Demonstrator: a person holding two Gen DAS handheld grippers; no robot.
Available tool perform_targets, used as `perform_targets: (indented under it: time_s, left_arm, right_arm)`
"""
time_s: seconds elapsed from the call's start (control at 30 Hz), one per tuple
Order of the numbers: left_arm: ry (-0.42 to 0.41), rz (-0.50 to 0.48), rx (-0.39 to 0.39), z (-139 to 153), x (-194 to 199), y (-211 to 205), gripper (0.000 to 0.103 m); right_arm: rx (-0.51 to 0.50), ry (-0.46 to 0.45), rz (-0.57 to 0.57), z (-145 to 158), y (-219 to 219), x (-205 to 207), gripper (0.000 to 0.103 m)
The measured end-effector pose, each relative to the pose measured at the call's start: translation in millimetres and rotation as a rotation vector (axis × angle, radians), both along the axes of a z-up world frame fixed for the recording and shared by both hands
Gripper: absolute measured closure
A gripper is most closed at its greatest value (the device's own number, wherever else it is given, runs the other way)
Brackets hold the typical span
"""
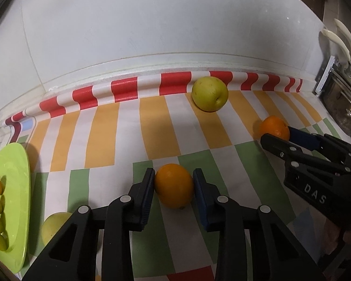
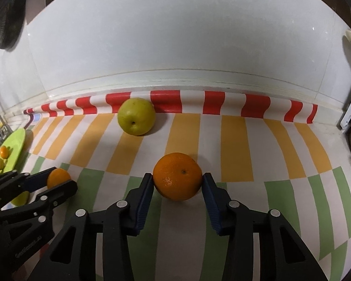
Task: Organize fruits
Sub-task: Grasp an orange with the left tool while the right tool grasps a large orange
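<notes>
The green plate [image 1: 14,164] sat at the far left edge of the left-wrist frame, carrying several small orange and green fruits; a yellow-green fruit [image 1: 53,224] lay just beside it at lower left, partly hidden behind the tool body. At lower centre of that frame, the left tool [image 1: 174,185] had both pads against the flanks of the yellow-orange fruit [image 1: 174,186], narrowed onto it, fruit resting on the striped cloth [image 1: 105,140] over the tabletop. The plate lay to the left of this grasp, so the left hand was judged the nearer one for a transfer there. A large green apple [image 1: 210,93] stood against the rolled back edge of the cloth, upper centre, well apart from both tools. At the right of the frame, the right tool [image 1: 277,138] met the darker orange [image 1: 274,127]; in the right-wrist frame this orange [image 2: 177,176] sat at centre with both pads touching its sides, the right tool [image 2: 177,180] closed to the fruit's width. Both fruits were round, no long axis to align. Neither was lifted yet.
</notes>
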State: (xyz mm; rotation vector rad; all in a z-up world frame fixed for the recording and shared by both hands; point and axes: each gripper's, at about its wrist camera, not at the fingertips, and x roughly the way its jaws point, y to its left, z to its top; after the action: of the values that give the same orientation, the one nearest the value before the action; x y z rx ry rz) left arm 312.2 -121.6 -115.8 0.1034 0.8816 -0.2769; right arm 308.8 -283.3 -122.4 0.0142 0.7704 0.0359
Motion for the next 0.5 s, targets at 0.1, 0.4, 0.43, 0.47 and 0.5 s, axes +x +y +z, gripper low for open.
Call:
perform_targets:
  time_s: [0.1, 0.4, 0.43, 0.47, 0.5]
  left_arm:
    - [-0.018, -0.012, 0.0, 6, -6, 1, 0.07]
    - [-0.057, -0.041, -0.026, 24, -30, 9, 0.07]
    - [-0.06, -0.043, -0.028, 26, -32, 9, 0.07]
    - [-0.066, -0.045, -0.031, 29, -36, 11, 0.07]
    - [-0.073, -0.047, -0.033, 32, -40, 12, 0.07]
  right_arm:
    - [0.005, -0.007, 0.005, 3, 3, -9, 0.06]
    - [0.028, -0.03, 0.018, 20, 12, -38, 0.06]
    - [0.029, -0.032, 0.019, 22, 13, -42, 0.06]
    - [0.03, -0.035, 0.019, 24, 15, -45, 0.06]
    - [0.031, -0.042, 0.019, 27, 16, -51, 0.06]
